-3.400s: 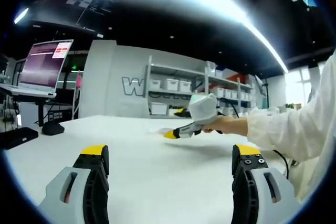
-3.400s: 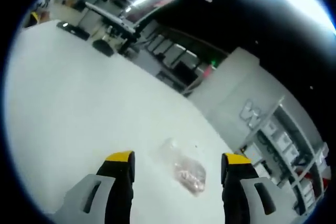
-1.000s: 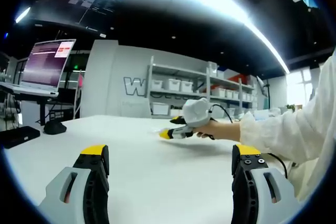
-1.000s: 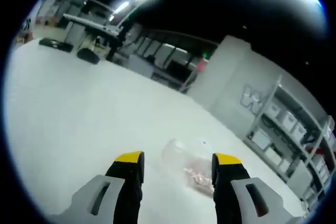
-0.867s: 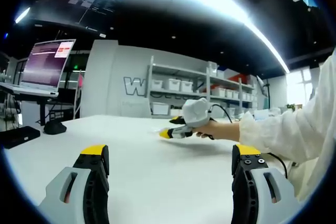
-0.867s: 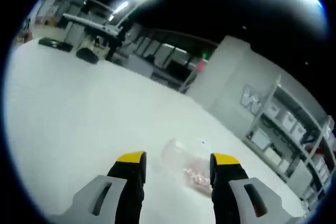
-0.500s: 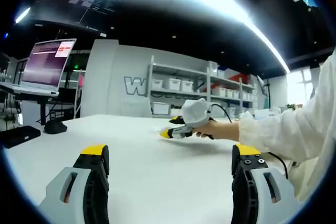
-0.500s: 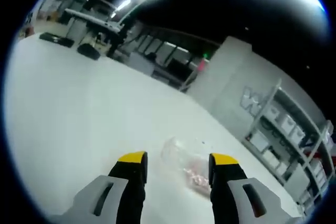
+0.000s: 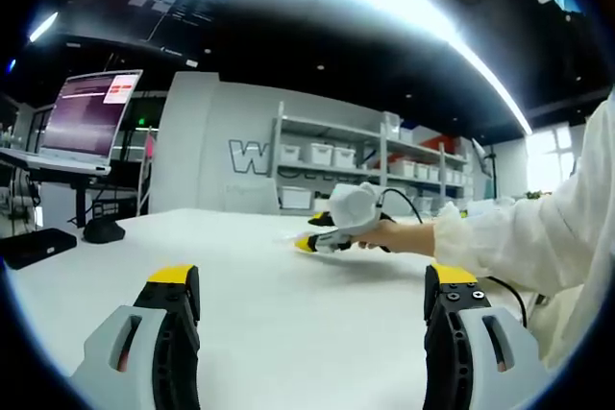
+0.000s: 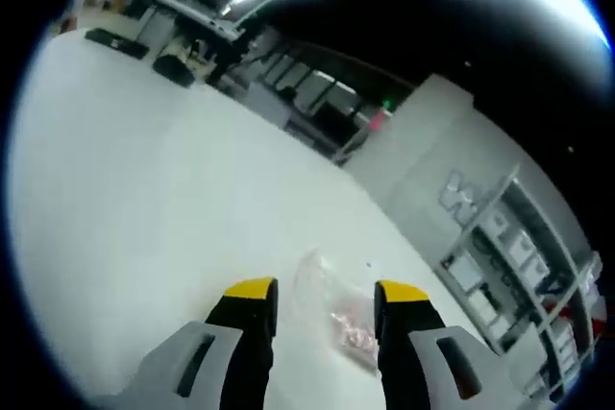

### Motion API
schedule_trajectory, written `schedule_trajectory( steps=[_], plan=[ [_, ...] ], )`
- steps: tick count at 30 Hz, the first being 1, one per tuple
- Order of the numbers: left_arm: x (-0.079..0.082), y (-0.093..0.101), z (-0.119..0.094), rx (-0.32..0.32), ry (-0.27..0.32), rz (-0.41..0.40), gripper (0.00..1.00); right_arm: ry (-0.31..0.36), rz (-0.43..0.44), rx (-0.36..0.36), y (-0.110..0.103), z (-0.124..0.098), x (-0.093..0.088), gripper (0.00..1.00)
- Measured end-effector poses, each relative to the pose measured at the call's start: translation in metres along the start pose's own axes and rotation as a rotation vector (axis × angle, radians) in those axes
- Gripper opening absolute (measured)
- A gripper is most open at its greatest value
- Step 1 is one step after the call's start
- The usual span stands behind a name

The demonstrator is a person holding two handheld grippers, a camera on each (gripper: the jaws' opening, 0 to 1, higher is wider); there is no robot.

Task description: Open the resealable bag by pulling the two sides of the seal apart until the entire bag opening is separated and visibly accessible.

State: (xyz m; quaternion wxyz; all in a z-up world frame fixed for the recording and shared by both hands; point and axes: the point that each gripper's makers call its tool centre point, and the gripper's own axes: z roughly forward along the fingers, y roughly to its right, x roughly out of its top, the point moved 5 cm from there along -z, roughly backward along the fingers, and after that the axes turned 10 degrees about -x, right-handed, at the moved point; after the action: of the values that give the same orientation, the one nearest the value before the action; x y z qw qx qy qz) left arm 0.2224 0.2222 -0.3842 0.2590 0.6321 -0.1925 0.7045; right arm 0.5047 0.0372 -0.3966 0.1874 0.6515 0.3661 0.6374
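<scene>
- The bag [image 10: 336, 319] lies flat on the white table [image 10: 125, 180], a clear pouch with something pinkish inside, just ahead of the right gripper [image 10: 322, 297] and between its yellow-tipped jaws.
- Those jaws stand apart with a gap between them; they look to bracket the bag without pinching it, though the clear film is hard to read and I cannot tell whether either tip touches it.
- The left gripper [image 9: 312, 280] is spread wide with nothing between its jaws, held low over bare table, well apart from the bag.
- In the left gripper view, the right gripper [image 9: 332, 229] is held out over the table by a hand [image 9: 399, 235] in a white sleeve.
- As a judgement: the opening has not begun. The seal seems unopened; both sides need gripping and pulling apart.
</scene>
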Motion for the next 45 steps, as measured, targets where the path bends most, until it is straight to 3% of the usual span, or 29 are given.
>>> schedule_trajectory(
  steps=[10,19,32,41,45],
  plan=[
    [0.000,-0.001,-0.002,0.003,0.008,-0.007,0.96,0.002,-0.119,0.008,-0.004,0.003,0.000,0.34],
    [0.000,-0.004,-0.005,0.012,0.008,-0.009,0.96,-0.001,-0.153,0.012,-0.005,0.006,0.001,0.31],
    [0.003,-0.005,-0.006,0.011,0.022,-0.017,0.96,-0.014,-0.155,0.027,-0.005,0.009,0.000,0.25],
    [0.004,-0.004,-0.008,0.015,0.021,-0.017,0.96,-0.032,-0.140,0.060,-0.011,0.005,-0.005,0.11],
    [0.005,-0.002,-0.009,0.015,0.022,-0.018,0.96,-0.038,-0.136,0.067,-0.012,0.005,-0.005,0.10]
  ],
)
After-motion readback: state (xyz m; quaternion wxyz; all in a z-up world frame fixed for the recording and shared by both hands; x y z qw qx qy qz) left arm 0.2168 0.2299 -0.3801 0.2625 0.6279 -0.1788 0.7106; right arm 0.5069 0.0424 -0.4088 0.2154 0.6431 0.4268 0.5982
